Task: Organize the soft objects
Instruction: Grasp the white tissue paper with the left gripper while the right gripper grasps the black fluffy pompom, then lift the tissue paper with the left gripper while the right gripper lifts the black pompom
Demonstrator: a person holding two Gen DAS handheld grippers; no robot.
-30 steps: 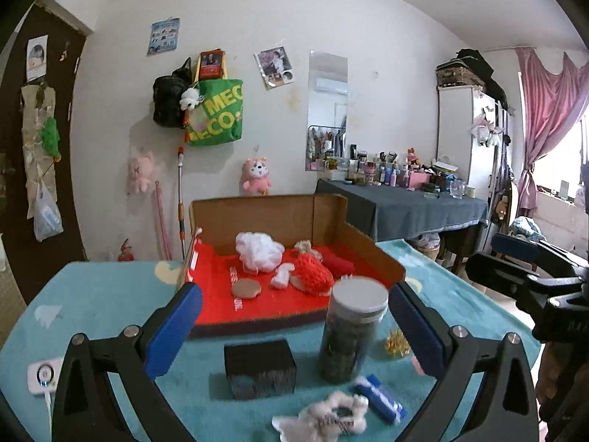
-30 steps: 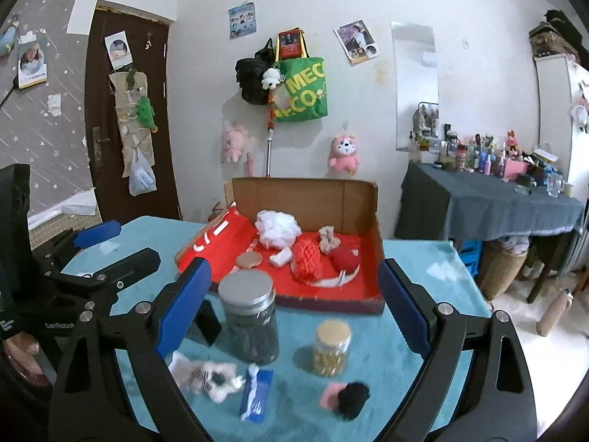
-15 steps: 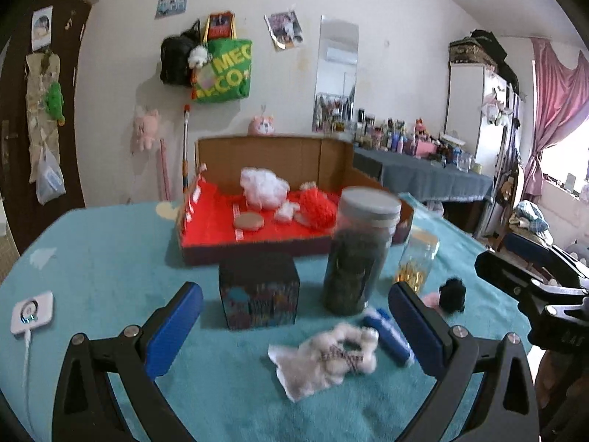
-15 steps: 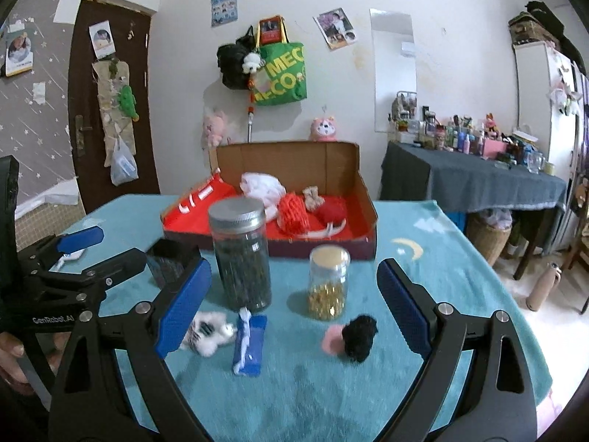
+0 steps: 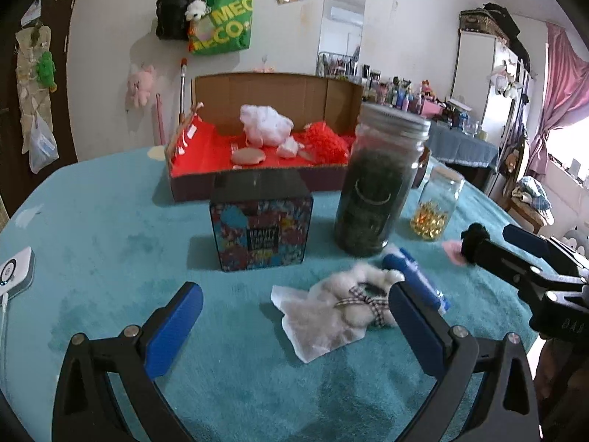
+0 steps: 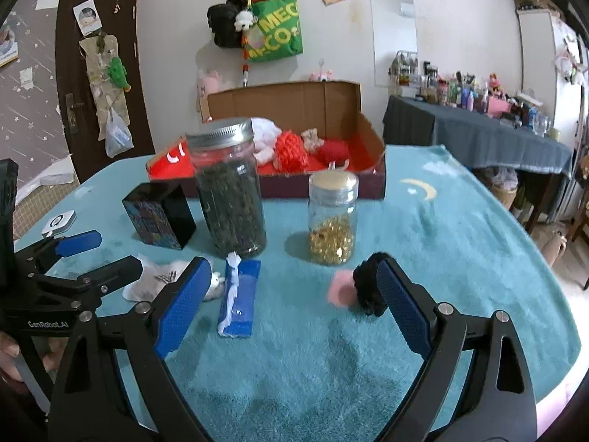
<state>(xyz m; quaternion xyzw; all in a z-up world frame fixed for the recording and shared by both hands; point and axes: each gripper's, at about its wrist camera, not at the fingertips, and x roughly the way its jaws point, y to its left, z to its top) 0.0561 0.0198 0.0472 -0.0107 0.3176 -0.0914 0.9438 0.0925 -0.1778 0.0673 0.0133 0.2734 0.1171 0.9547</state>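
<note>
With both the left gripper point(image 5: 294, 316) and the right gripper point(image 6: 291, 302) held apart and empty above the table, the white plush point(image 5: 353, 296), apparently lying on tissue, may be fumbled if the tall jar point(image 5: 379, 180) nearby is struck.

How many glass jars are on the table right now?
2. The tall dark-filled jar stands in front of the box; the small jar of gold beads stands to its right. More may be hidden behind them.
</note>
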